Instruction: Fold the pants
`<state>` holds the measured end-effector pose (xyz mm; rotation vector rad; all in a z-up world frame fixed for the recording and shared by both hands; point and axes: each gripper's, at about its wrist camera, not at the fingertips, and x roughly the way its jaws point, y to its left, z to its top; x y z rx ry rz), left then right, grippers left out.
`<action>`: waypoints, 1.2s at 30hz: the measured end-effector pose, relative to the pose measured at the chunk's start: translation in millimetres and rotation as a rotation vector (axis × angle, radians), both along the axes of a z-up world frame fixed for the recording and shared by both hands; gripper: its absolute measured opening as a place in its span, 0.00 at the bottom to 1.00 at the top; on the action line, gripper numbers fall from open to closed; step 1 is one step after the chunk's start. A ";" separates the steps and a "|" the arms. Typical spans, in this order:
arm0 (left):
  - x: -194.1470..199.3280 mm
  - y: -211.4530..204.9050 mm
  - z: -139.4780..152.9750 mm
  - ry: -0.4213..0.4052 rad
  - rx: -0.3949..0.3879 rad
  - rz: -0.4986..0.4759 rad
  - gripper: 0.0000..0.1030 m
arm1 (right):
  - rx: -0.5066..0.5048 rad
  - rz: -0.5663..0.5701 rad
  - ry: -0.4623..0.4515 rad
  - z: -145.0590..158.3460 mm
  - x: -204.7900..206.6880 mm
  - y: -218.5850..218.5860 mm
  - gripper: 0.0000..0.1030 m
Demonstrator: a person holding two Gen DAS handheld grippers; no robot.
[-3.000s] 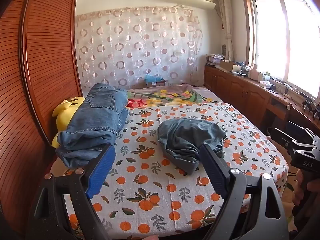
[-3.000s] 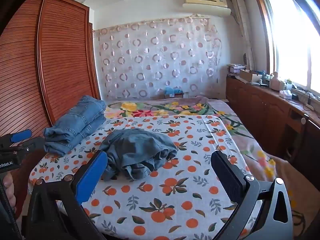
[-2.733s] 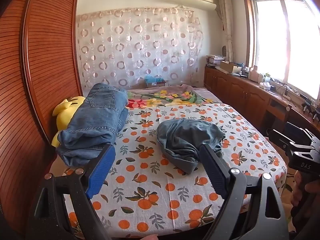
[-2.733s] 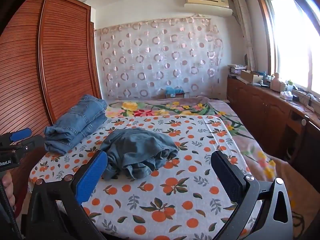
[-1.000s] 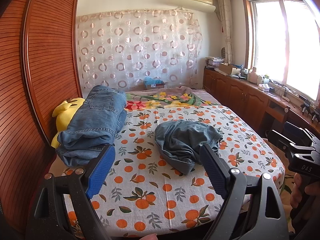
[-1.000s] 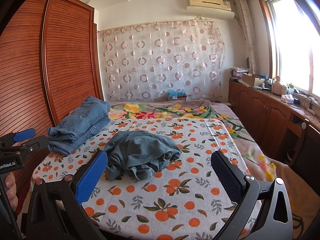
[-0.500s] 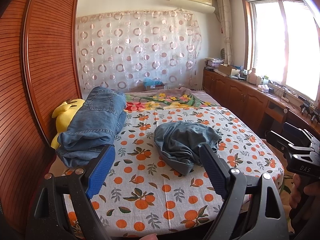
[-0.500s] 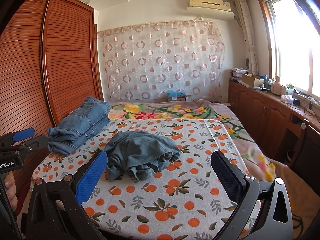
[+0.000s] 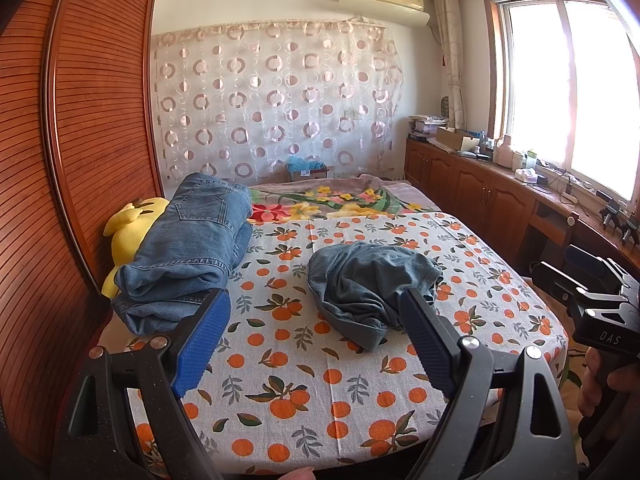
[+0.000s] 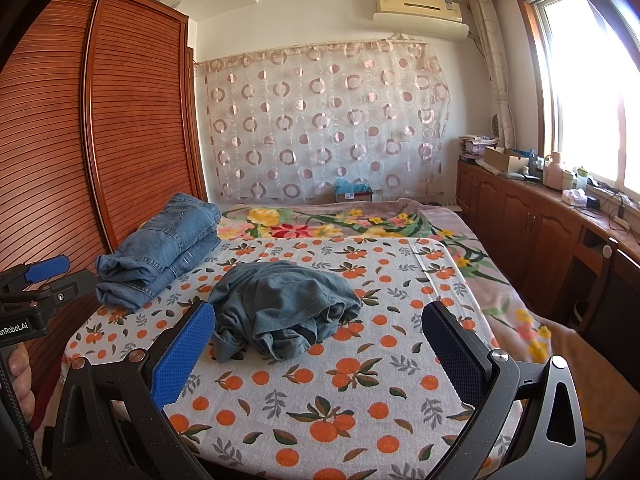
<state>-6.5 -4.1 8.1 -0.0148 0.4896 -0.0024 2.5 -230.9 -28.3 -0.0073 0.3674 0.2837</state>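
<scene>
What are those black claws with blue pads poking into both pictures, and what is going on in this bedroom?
They are handheld grippers, not a robot: a person holds one in each hand, and a wide-angle camera on each looks forward along its two fingers. One picture looks past the left gripper, the other past the right gripper. Both are open and hold nothing. On the orange-print bedsheet lies a crumpled pair of grey-blue pants, waiting to be folded. Folded blue jeans are stacked at the left edge, with a yellow plush toy behind them.
</scene>
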 end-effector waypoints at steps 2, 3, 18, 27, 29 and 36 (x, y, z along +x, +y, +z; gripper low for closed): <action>0.1 -0.1 -0.1 -0.001 0.000 0.000 0.84 | 0.000 0.001 0.000 0.0 -0.6 -0.1 1.00; 0.1 -0.5 0.4 0.000 0.001 0.000 0.84 | -0.001 0.000 -0.001 0.3 -0.3 0.0 1.00; 26.8 2.8 -36.9 0.122 -0.006 -0.023 0.84 | -0.013 0.020 0.072 -21.2 19.6 -6.3 1.00; 45.6 10.4 -72.6 0.184 0.000 -0.047 0.84 | -0.051 0.071 0.124 -31.4 46.3 0.4 0.95; 49.0 10.8 -78.4 0.193 0.008 -0.051 0.84 | -0.060 0.093 0.135 -33.0 53.2 3.9 0.89; 58.4 19.2 -92.3 0.229 -0.019 -0.096 0.84 | -0.112 0.211 0.219 -44.6 86.5 27.6 0.63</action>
